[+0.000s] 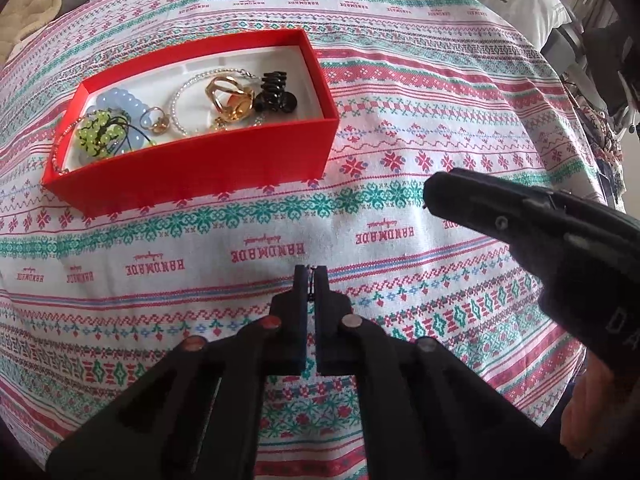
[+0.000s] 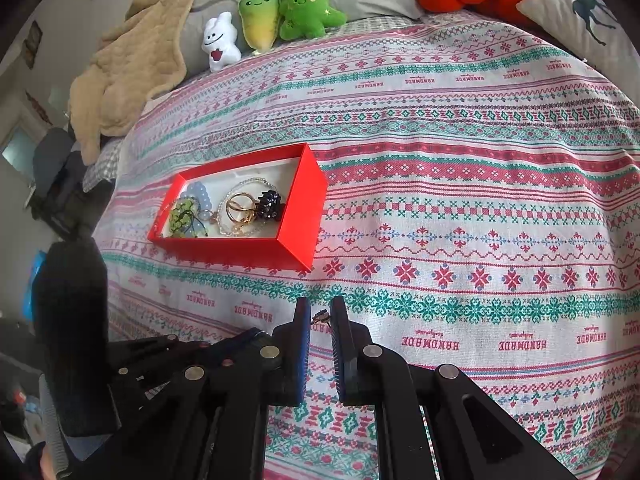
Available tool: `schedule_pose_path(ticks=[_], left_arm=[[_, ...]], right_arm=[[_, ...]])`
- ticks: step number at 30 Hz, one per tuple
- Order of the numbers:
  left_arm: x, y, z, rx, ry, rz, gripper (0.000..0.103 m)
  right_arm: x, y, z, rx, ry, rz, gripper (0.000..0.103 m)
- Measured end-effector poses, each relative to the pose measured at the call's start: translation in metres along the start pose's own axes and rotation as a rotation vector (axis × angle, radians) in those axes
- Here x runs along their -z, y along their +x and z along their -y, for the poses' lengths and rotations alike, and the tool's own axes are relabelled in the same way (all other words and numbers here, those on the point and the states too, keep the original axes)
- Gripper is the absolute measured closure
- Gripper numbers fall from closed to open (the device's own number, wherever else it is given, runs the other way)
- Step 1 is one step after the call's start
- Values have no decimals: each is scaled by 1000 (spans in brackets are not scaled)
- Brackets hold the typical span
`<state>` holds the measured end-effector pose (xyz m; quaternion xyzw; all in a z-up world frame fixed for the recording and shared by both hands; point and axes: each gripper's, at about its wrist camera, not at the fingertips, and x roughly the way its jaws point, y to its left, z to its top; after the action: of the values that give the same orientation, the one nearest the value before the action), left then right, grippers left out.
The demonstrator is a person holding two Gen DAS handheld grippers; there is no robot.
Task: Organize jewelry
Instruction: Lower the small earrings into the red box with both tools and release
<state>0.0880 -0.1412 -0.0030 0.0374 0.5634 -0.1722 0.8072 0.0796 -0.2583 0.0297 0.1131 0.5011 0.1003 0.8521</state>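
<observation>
Red box [image 1: 192, 168] sits on the patterned bedspread [image 1: 400, 128], toward its far-left part, open-topped, white-lined. Inside: blue bead bracelet [image 1: 120, 106], green bead piece [image 1: 98, 136] at the near-left end, small ring [image 1: 154, 120], pearl strand [image 1: 180, 104], gold ring cluster [image 1: 228, 100], black claw clip [image 1: 276, 94] at the right end. All loose, overlapping, no sorting visible. A thin chain [image 1: 60, 148] hangs over the box's left wall.

Left gripper [image 1: 311, 276] low over the cloth, near edge of the bed, well short of the box. Jaws are pinched together; a thin dark thread or chain [image 1: 311, 288] shows in the seam between them, too small to identify. Looks like a grip on something very fine.

Right gripper [image 2: 321, 312] hovers just beside the left one, also well clear of the box. Jaws nearly closed with a slim gap; a tiny brownish-gold piece [image 2: 321, 315], maybe an earring or clasp, sits at the tips. Appears pinched, but contact isn't clear.

Step in hand, my read: both tongs handling one small item off the cloth, likely pulling or straightening it before boxing.

Next move calls for: keep the pinch, lift clear of the cloth, carry far-left over the box's near wall, release into the bare lining at the far side. Risk: the fine piece slips or snags the weave.
</observation>
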Motion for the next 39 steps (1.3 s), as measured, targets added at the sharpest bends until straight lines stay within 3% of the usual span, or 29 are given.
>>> schedule_pose_path(ticks=[9,21,39], left_arm=[[-4,-32,-14,12,-27,67,100],[-24,-69,-75,34,-187,198,100],[-64,-48,-88,100,-266,236,100]], right_arm=[[0,0,2,-1,5,3,93],[-3,5,0,12,8,-4,93],[-30,10,-31,-9,1,33,93]])
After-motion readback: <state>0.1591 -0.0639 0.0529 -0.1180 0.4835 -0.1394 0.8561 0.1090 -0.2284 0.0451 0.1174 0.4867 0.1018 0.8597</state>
